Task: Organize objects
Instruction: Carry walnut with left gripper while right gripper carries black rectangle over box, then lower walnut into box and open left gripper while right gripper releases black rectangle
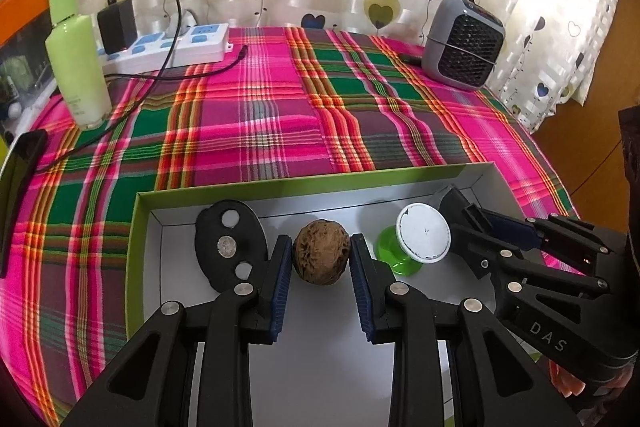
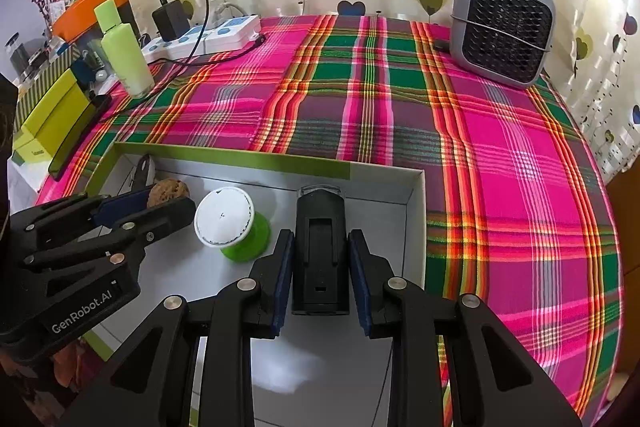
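While both grippers reach into the shallow box with green walls and a white floor, the step in hand seems to be the placing of objects inside it. The left gripper has its fingers around a brown, wrinkled walnut; the pads are at both of its sides, but whether they press it or have just let go cannot be told. The walnut sits near the far wall of the box, between a black oval holder with round silver pieces and a green spool with a white top.

The right gripper has its fingers at both sides of a black rectangular device, which lies near the far right corner of the box. The pads seem to touch it or stand very close; a firm pinch is not sure.

As a judgement, the next move calls for spreading the fingers and lifting straight back, so that the round walnut does not roll against the spool. The box lies on a plaid cloth covering the worktop.
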Tool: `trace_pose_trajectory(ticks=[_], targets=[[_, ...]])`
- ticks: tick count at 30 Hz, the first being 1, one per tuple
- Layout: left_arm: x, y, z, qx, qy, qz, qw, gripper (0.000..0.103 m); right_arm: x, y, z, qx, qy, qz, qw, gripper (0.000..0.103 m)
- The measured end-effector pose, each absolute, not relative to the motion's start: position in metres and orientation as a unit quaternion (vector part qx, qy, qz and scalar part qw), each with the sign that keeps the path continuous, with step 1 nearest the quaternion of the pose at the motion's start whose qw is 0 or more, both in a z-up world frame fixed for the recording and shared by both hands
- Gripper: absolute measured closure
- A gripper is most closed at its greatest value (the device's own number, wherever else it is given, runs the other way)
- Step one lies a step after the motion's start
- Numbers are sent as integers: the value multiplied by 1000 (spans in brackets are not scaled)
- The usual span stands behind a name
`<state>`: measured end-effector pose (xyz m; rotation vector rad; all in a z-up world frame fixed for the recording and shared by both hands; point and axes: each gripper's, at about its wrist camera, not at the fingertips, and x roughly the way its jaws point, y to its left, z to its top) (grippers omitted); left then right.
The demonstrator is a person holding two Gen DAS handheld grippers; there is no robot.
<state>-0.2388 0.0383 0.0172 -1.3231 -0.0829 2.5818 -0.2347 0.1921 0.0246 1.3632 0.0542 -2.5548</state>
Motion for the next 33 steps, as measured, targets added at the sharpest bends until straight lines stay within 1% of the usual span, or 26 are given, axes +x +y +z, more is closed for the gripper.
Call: trace_pose_trajectory(ticks=[14,33], targets=[[-242,38,13,-455,-26,882,117,76,-236,184,21,459,38,-879,124,75],[-242,38,12,-455,-25,882,118,74,-233,181,23,459,33,-879,129,75]])
